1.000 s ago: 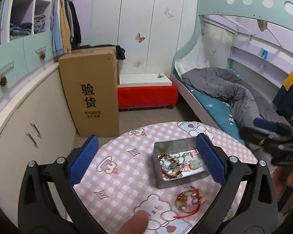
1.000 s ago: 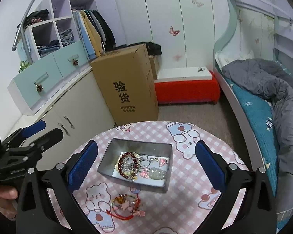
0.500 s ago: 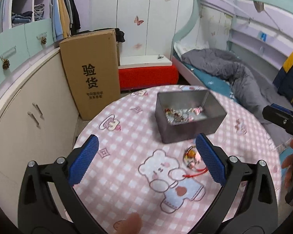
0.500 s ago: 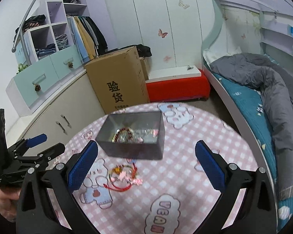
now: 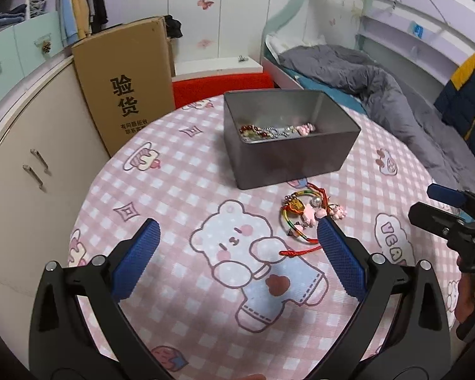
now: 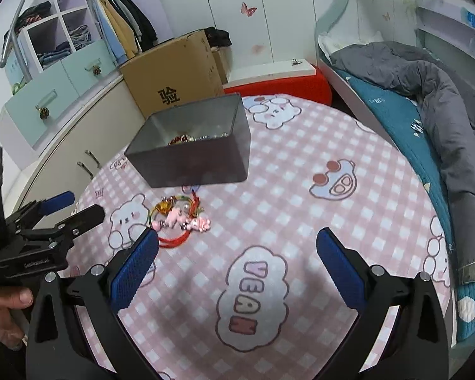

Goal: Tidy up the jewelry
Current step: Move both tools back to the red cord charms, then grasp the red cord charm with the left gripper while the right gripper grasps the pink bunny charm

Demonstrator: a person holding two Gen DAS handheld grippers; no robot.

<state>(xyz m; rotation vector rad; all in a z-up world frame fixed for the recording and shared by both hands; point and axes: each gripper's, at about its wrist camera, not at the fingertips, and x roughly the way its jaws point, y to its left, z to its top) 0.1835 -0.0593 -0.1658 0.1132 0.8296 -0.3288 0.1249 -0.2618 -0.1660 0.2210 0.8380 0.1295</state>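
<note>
Jewelry is mostly in the metal tin already: I can see beads, a chain and a pink charm piece on its floor. One piece is left out, a multicoloured cord bracelet with a gold charm, pink charms and a red tassel cord, lying on the pink checked counter just in front of the tin's near wall and not touching it.

My left hand-held gripper hangs low over the counter with its blue pads spread wide and nothing between them; its right pad sits just beside the bracelet's near edge. My right hand-held gripper is likewise spread and empty, with the bracelet just beyond its left pad.

I judge this to be the approach to the last loose piece, before any grasp. Either gripper could take it. Next I must centre the jaws over the bracelet, come down to the cloth and pinch the cord ring or the charm cluster rather than the thin tassel, which I expect would slip. Then lift clear of the tin's rim and let go inside.
</note>
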